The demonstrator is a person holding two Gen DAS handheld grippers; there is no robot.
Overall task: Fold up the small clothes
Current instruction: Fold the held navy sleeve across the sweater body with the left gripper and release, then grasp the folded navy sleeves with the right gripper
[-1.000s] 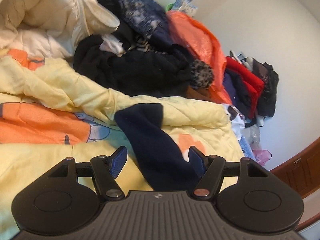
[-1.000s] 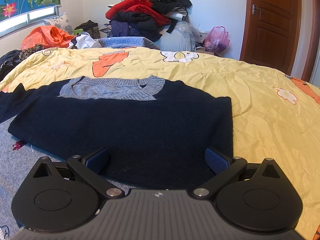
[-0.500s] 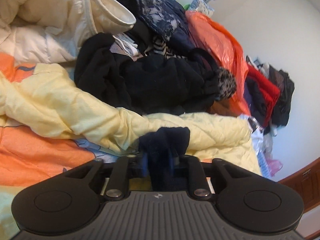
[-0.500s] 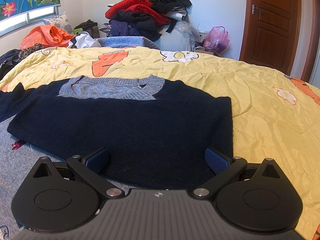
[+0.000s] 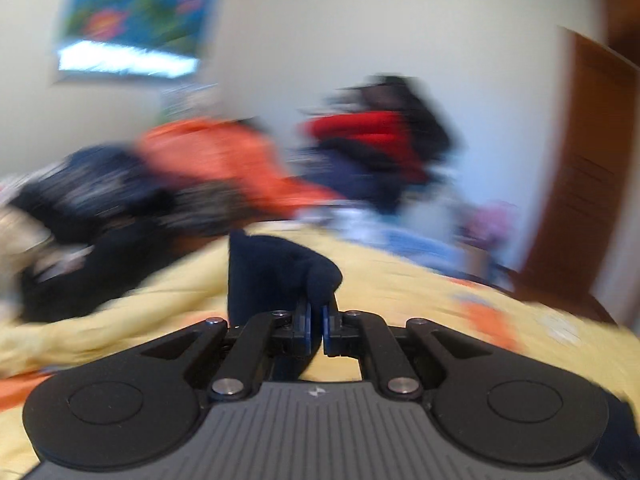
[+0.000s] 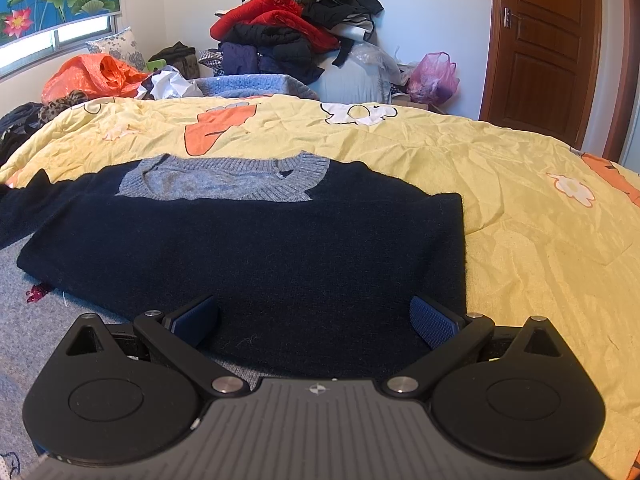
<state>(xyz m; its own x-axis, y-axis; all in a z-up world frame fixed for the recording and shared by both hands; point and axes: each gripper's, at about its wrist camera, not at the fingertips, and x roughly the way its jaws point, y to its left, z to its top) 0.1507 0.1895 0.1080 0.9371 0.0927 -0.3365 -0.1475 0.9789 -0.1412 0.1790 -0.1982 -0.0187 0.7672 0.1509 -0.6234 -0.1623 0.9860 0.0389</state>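
Navy knit with a grey ribbed collar, the sweater [image 6: 256, 248] lies flat on the yellow bedspread [image 6: 520, 208], its sleeve [image 5: 276, 276] pinched tight in the left gripper [image 5: 316, 320], whose jaws have just been closing on it, while the right gripper [image 6: 314, 320] hovers wide open at the sweater's hem, gripping nothing. It looks soft, light and floppy, likely best taken at cuffs, hem corners or shoulders. Behind the sweater, an orange bag [image 6: 92, 76] and a pink bag [image 6: 434, 76] sit by the far wall; their contents cannot be made out.
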